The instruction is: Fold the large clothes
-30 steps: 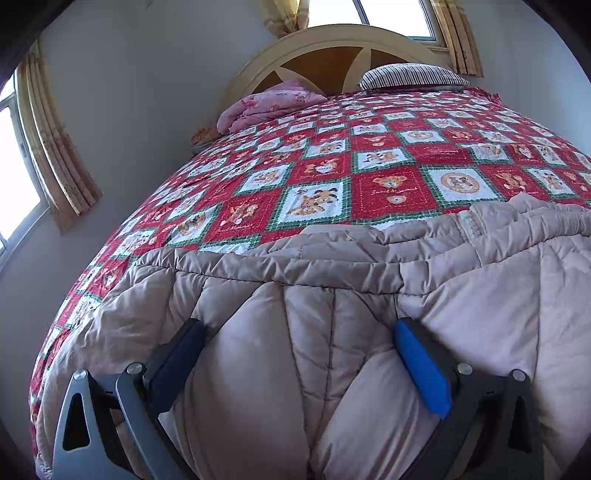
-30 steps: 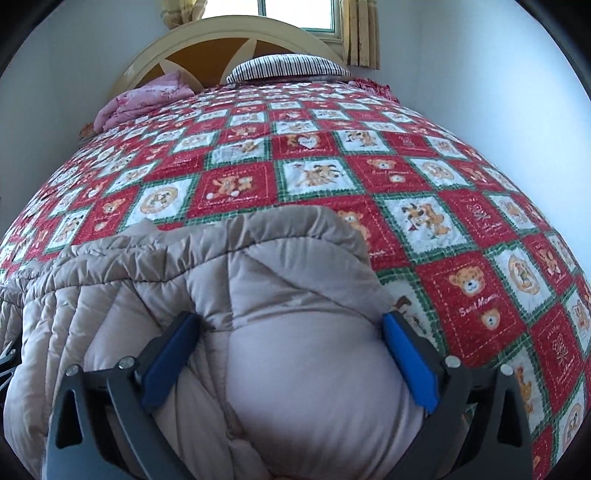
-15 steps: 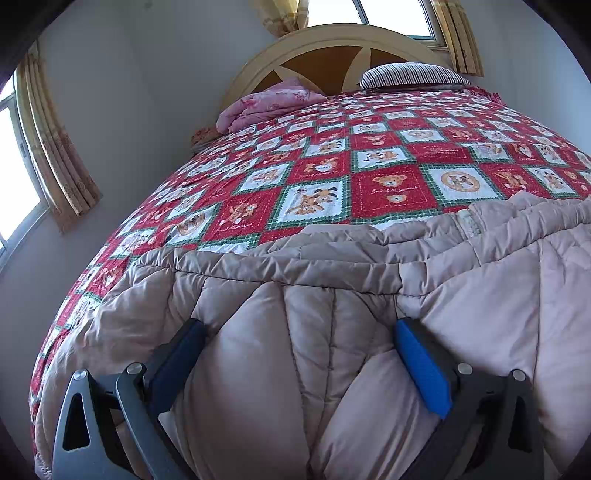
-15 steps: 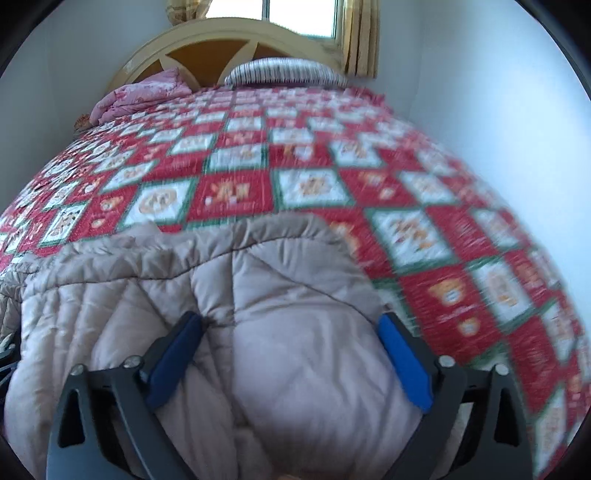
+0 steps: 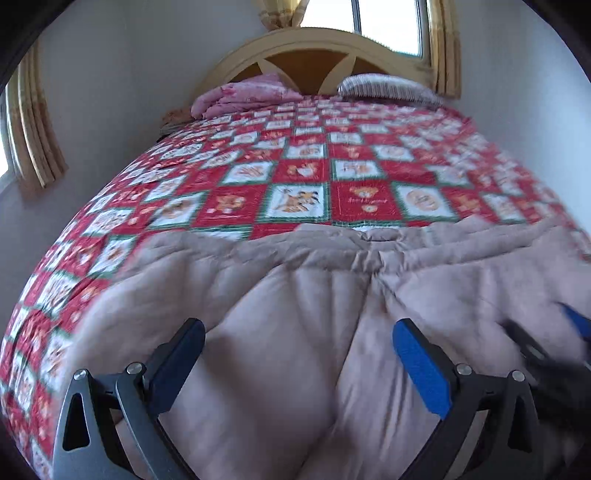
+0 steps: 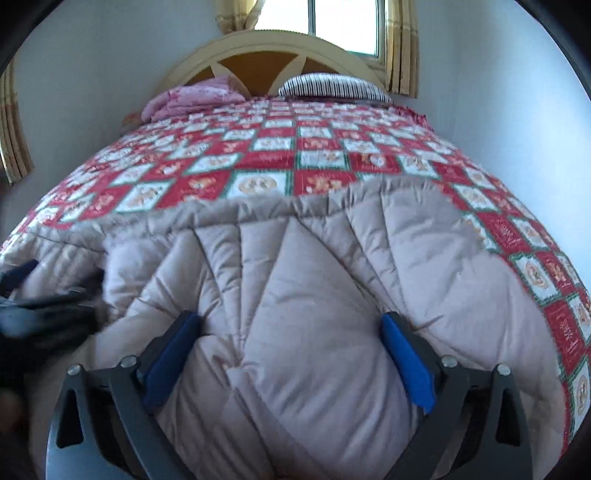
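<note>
Quilted jacket point(image 5: 295, 332) | bulging between both claws' pads | on bedspread point(image 5: 303, 177)

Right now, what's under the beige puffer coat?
The beige puffer coat lies on the red teddy-bear quilt, which shows around it. Whatever lies directly beneath the coat is covered.

We're in a home bedroom, no question. A wide bed point(image 6: 480, 206) fills the view, dressed in a red, green and white patchwork bedspread point(image 6: 317, 158) printed with teddy bears. At its head there's an arched cream headboard point(image 6: 273, 48), a striped pillow point(image 6: 332, 86) and a folded pink blanket point(image 6: 192, 98). Behind it, a bright window point(image 6: 343, 22) hung with yellow curtains point(image 6: 402, 48), set in plain pale walls point(image 6: 498, 92).
</note>
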Available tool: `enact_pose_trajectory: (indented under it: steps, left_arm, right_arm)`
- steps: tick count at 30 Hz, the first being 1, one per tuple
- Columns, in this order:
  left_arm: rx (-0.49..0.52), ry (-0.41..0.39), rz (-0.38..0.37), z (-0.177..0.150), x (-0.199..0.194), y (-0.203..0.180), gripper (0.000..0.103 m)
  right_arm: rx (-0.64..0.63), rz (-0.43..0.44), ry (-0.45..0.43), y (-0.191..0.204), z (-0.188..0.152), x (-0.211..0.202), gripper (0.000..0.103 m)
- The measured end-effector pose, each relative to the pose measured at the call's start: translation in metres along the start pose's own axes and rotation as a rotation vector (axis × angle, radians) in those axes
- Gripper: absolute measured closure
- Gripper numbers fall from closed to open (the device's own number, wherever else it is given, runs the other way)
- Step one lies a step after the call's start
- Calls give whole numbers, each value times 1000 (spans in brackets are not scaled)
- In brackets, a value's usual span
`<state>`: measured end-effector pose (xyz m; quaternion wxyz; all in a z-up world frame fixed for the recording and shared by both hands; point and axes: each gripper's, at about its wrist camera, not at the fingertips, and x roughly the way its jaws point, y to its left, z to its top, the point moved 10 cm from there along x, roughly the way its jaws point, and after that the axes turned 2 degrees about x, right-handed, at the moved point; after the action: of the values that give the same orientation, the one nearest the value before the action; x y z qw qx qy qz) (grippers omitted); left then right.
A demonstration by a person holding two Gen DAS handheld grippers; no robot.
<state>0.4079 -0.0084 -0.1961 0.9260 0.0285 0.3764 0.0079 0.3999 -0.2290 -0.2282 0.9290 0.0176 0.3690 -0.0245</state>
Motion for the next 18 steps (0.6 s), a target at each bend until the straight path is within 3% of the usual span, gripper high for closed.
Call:
enact_pose_trajectory:
  steps: [2, 5, 8, 10, 13, 15, 18]
  left_arm:
    - [-6, -43, -46, -11, -39, 18, 1]
    - [-60, -108, -22, -44, -99, 72, 1]
    - [-210, -93, 9, -97, -125, 130, 1]
    - [-334, -76, -14, -129, -127, 154, 1]
    - [-472, -54, -119, -156, -112, 155, 1]
    - [-532, -54, -212, -157, -102, 142, 1]
    - [-571, -40, -270, -152, -80, 121, 1]
  right_arm:
    - [-8, -8, 15, 1, -3, 2, 1]
    - [-9, -7, 24, 3, -5, 1, 1]
    - [-3, 1, 20, 3, -6, 0, 1]
    - [-5, -2, 16, 3, -6, -1, 1]
    - [-11, -9, 10, 4, -6, 0, 1]
    - [-18, -17, 8, 5, -6, -1, 1]
    - [-24, -25, 4, 6, -6, -2, 1]
